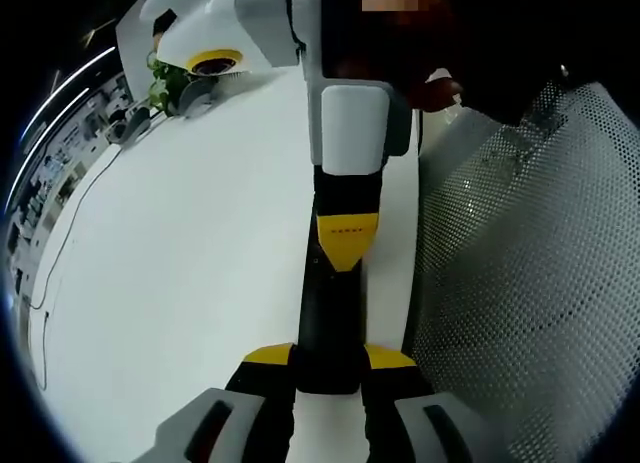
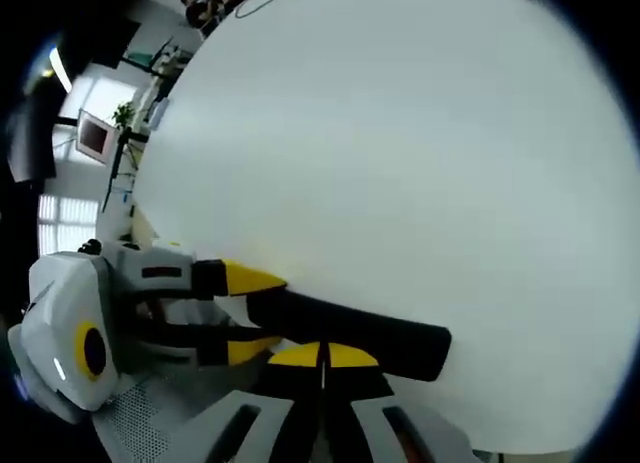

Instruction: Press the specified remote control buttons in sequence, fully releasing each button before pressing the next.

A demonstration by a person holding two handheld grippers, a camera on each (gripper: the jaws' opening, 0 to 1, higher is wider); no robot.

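One remote control [image 1: 333,313], long, narrow and black, is held over the white tabletop [image 1: 180,283]. In the left gripper view the left gripper [image 1: 330,368] has its two yellow-tipped jaws closed on the near end of the remote, one tip on each side of the black body, and the remote runs straight away from the camera. Farther along it, the right gripper [image 1: 347,238] comes down from the top of that view, white-bodied with black arms; its yellow tip lies on the remote's upper face, and the two yellow pads look pressed together.

In the right gripper view the same remote [image 2: 360,335] lies across the lower part of the picture, its free end to the right. The right gripper [image 2: 322,357] shows its two yellow tips meeting with only a thin seam between them, so its jaws are closed with nothing between them; they sit right against the remote's edge. From the left of this view the left gripper [image 2: 245,313] reaches in, its two yellow tips clamped above and below the remote's other end.

To the right in the left gripper view stands one white perforated mesh surface [image 1: 540,283]. At the far edge of the tabletop there is one small green plant [image 1: 168,81], and a thin cable [image 1: 60,253] trails along the tabletop's left side.
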